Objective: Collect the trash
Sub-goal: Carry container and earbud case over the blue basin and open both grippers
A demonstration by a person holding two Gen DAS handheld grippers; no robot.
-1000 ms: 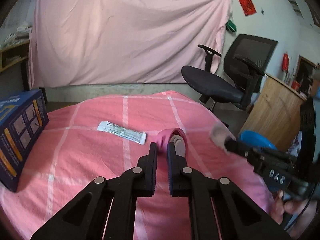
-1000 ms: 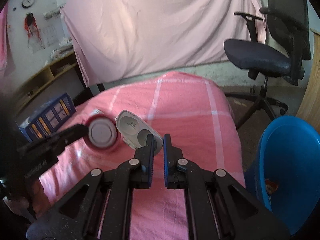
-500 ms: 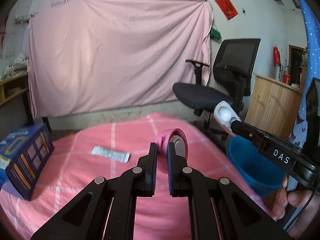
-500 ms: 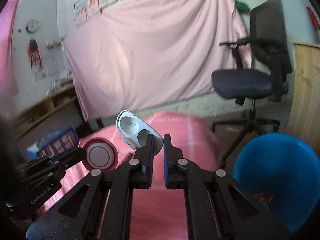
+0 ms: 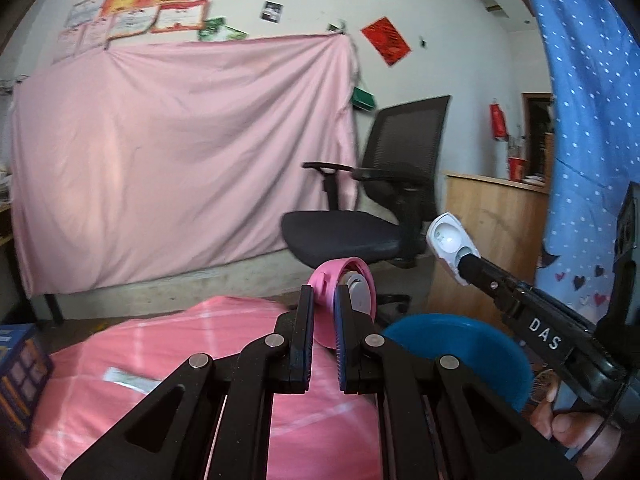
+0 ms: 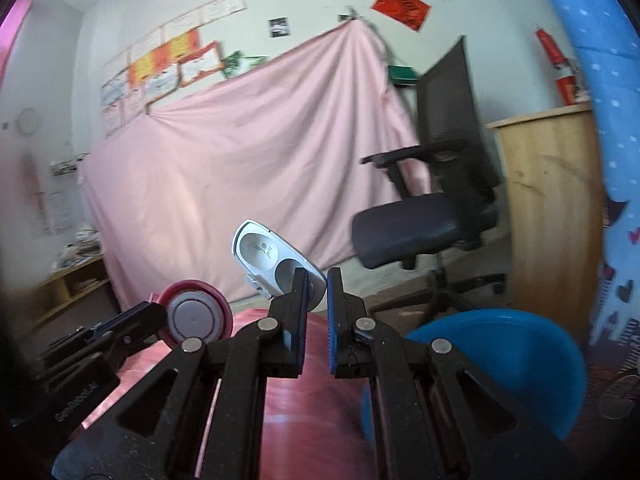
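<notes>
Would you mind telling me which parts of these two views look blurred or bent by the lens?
Left wrist view: the office chair is smeared and the blue box soft; the pink tape roll stays sharp. Right wrist view: the wooden cabinet bows at the edge and the posters are hazy.

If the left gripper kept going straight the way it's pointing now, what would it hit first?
Probably the black office chair. The left gripper, shut on the pink lid, aims past the pink table's edge toward the chair seat. Depth is unclear, so it might pass over open floor first.
</notes>
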